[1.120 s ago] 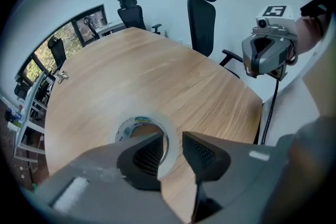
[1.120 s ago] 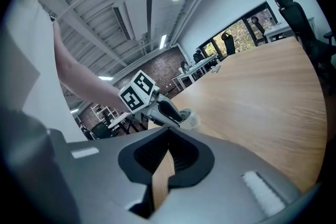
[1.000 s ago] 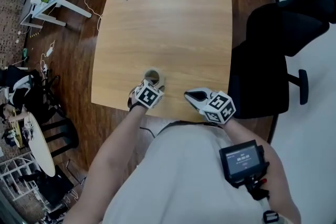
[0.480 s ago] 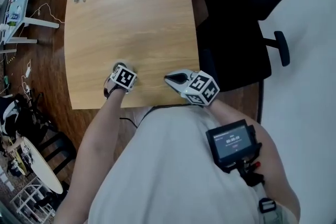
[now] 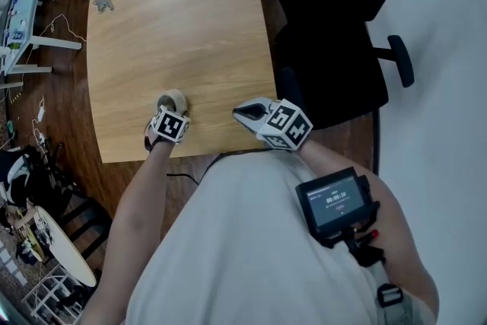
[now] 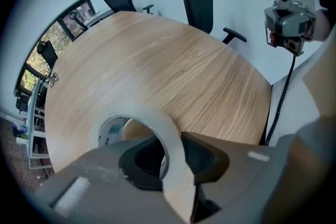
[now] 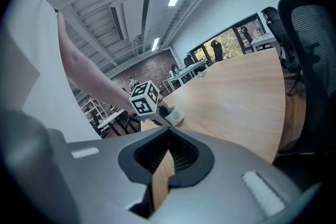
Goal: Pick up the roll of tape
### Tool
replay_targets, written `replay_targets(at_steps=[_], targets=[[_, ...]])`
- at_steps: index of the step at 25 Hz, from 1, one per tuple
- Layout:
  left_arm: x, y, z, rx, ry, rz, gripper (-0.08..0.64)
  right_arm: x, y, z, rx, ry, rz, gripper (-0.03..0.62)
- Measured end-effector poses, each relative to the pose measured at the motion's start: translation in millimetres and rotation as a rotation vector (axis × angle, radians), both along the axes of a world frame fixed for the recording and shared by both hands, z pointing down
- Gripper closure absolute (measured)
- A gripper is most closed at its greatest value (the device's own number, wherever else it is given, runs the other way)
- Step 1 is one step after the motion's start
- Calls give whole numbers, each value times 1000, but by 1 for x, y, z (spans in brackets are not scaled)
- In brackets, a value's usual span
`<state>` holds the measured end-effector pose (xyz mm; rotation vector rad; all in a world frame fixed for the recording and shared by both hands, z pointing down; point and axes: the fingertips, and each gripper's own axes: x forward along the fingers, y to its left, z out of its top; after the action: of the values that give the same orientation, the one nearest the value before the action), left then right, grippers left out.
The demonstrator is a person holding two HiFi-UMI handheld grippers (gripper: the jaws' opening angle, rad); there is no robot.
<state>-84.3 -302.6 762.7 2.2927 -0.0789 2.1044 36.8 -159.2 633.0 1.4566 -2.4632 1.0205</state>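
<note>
The roll of tape [image 5: 173, 99], pale with a cardboard core, lies flat on the wooden table [image 5: 175, 27] near its front edge. My left gripper [image 5: 170, 118] points straight down over the roll's near side. In the left gripper view one jaw of the left gripper [image 6: 173, 157] is inside the ring and the other outside, with the roll's [image 6: 137, 113] wall between them. The jaws are closing, and a sliver of gap still shows at the inner pad. My right gripper [image 5: 237, 112] hovers shut and empty at the table's edge, and its view shows the roll [image 7: 175, 115] ahead.
A black office chair [image 5: 335, 19] stands close to the table's right side. A small metal object [image 5: 103, 1] lies at the far left of the table. A device with a screen [image 5: 335, 203] is strapped to the person's right forearm. Cables and desks crowd the floor at left.
The left gripper moved over the roll and came down onto its near side. The right gripper drifted a little left along the table's edge. The head view has shifted.
</note>
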Motion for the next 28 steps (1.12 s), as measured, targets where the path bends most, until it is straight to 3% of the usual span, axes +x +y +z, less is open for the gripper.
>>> replay_targets(at_steps=[4,8,19,28], targets=[[21,26,-10,-1,161,-15,459,1,12,2,3,-13,-33,586],[34,50,-16,25,246,6,459,6,24,8,-2,-16,-76,586],[72,111,-72,33,531,-144,459,22,38,8,15,-67,-191,586],[76,144,-118,-71,786,-300,457,1,26,7,23,-35,-273,586]])
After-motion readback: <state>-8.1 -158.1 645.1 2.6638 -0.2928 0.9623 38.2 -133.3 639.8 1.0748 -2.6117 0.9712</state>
